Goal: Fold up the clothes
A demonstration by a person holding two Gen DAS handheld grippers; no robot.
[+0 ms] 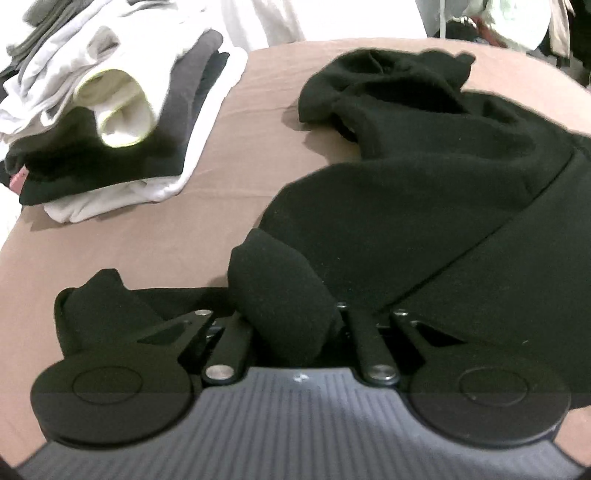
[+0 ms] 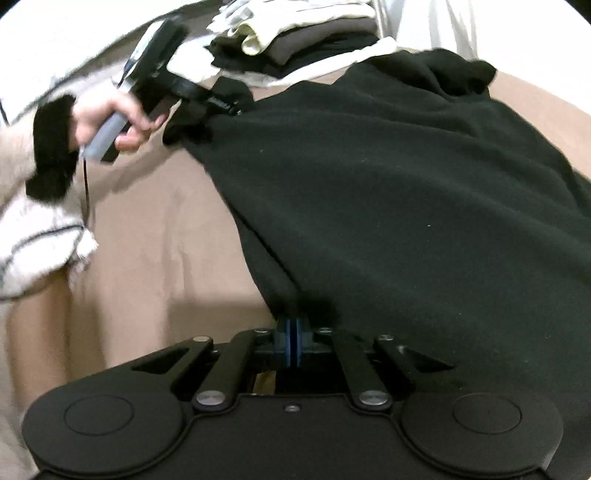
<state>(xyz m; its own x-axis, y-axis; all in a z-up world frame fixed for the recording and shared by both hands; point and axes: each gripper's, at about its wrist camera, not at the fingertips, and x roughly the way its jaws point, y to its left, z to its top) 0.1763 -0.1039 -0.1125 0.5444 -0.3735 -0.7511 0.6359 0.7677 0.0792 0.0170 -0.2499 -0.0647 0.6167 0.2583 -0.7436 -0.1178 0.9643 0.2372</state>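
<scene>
A black fleece garment [image 1: 424, 206] lies spread on the tan bed sheet [image 1: 129, 251]. My left gripper [image 1: 291, 317] is shut on a bunched fold of the garment, which covers its fingertips. The right wrist view shows the same garment [image 2: 388, 184] stretched between both grippers. My right gripper [image 2: 291, 332] is shut on the garment's near edge, its blue pads pressed together. The left gripper [image 2: 218, 101], held in a hand, grips the garment's far left corner and lifts it off the sheet.
A stack of folded clothes [image 1: 110, 122] in white, grey, black and pale yellow sits at the back left of the bed, also in the right wrist view [image 2: 295, 40]. A white knit blanket [image 2: 33, 243] lies at the left. Hanging clothes [image 1: 517, 22] are behind.
</scene>
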